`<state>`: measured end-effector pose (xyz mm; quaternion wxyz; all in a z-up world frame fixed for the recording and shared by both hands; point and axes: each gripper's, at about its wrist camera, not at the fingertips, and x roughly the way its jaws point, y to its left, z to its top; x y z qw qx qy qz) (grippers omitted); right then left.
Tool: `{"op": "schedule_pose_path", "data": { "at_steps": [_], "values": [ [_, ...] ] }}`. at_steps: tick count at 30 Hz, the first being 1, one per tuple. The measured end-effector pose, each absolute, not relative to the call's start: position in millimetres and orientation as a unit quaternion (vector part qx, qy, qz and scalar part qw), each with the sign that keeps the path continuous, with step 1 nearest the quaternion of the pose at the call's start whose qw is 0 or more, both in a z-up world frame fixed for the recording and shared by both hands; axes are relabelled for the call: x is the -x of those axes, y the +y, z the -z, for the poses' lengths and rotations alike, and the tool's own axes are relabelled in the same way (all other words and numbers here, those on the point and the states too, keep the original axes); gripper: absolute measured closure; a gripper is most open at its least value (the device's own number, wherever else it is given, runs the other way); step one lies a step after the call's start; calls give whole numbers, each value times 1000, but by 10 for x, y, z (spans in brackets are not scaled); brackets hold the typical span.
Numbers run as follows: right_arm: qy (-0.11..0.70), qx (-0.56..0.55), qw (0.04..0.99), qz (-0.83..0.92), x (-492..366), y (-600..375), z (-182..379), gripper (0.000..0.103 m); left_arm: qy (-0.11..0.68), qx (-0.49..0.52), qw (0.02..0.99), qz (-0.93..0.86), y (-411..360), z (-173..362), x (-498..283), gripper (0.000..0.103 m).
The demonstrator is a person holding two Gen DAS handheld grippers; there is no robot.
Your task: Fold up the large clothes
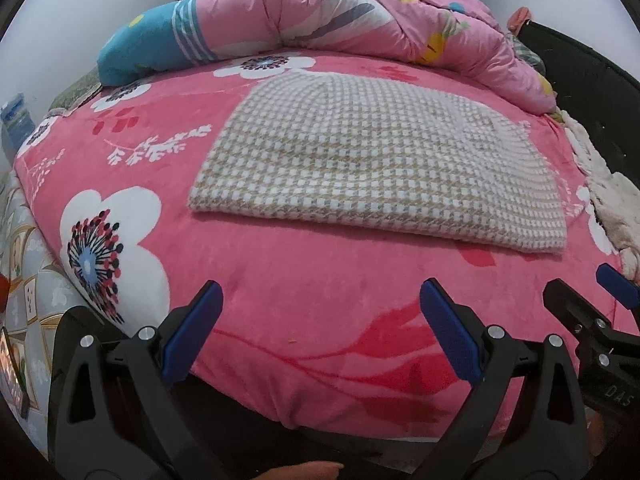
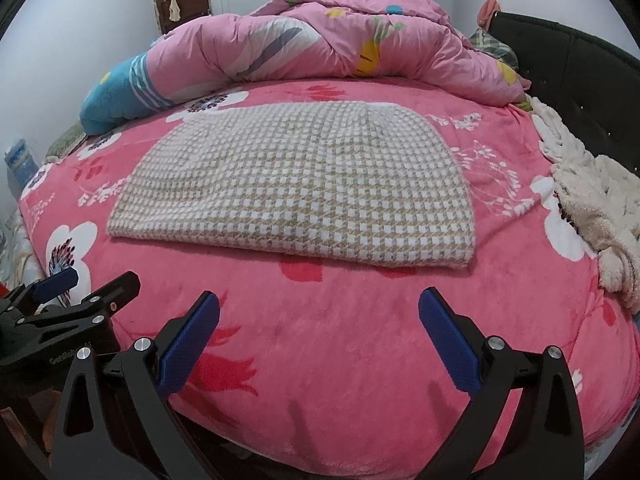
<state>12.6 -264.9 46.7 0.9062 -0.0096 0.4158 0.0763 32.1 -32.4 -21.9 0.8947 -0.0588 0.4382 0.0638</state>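
1. Task item: the beige-and-white houndstooth knit garment [image 1: 372, 156] lies flat mid-bed on the pink floral plush bedspread [image 1: 320, 280], already doubled over. Thick rounded fold runs along its near edge, layers visible at the near-right corner. Far corners look rounded; can't tell which garment part is which.
2. Left gripper [image 1: 320, 328]: black frame w/ blue pads, jaws spread wide, nothing between them. Hovers over bare bedspread near the bed's front edge, short of the garment.
3. Right gripper [image 2: 320, 336]: same build, jaws also wide apart, holding nothing. Also short of the garment's near edge. Each gripper shows at the side of the other's view, so they sit side by side.
4. Step, my read: between folds, or possibly done. Garment is a neat rectangle-ish pad, no grip on it atm.
5. Next move, if another fold is wanted: bring both grippers fwd to the near fold, one per corner, pinch all layers, lift and carry across evenly.
6. Risk: thick knit may slip, or only the top layer gets caught.
7. Surroundings: rumpled pink printed quilt [image 2: 340, 44] heaped at the far end, cream fluffy blanket [image 2: 596, 208] along the right edge by the black padded headboard [image 2: 580, 80]. All apart from the garment.
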Motion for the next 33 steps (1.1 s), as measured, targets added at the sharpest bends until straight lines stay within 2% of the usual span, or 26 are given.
{"op": "schedule_pose_path", "data": {
  "at_steps": [33],
  "values": [
    [423, 17, 902, -82, -127, -2617, -466, 6, 436, 64, 896, -58, -353, 170, -338, 8]
  ]
}}
